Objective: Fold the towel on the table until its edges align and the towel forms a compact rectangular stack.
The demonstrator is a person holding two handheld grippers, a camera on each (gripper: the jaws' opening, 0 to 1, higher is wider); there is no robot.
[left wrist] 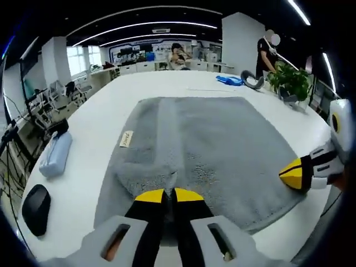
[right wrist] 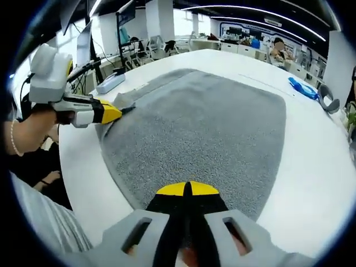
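The grey towel lies spread on the white table, one side strip already turned over onto itself so a small label faces up along that fold; in the left gripper view the left gripper sits at the near edge with its yellow-tipped jaws pressed together on a pinch of the pile, the cloth puckering just ahead of the tips; the right gripper comes into that view from the right, its yellow tip touching the towel's far-right corner. In the right gripper view the towel runs away across the table; the right gripper has its jaws closed at the near hem, and whether any cloth is caught between them I cannot tell; the left gripper shows at the left, held in a hand, its tip on the towel's corner, which is lifted slightly off the surface. Off to one side of the table rest a pale blue case and a black mouse, both clear of the towel; at the far end lie a blue cloth and a potted plant; people are at the back of the room.
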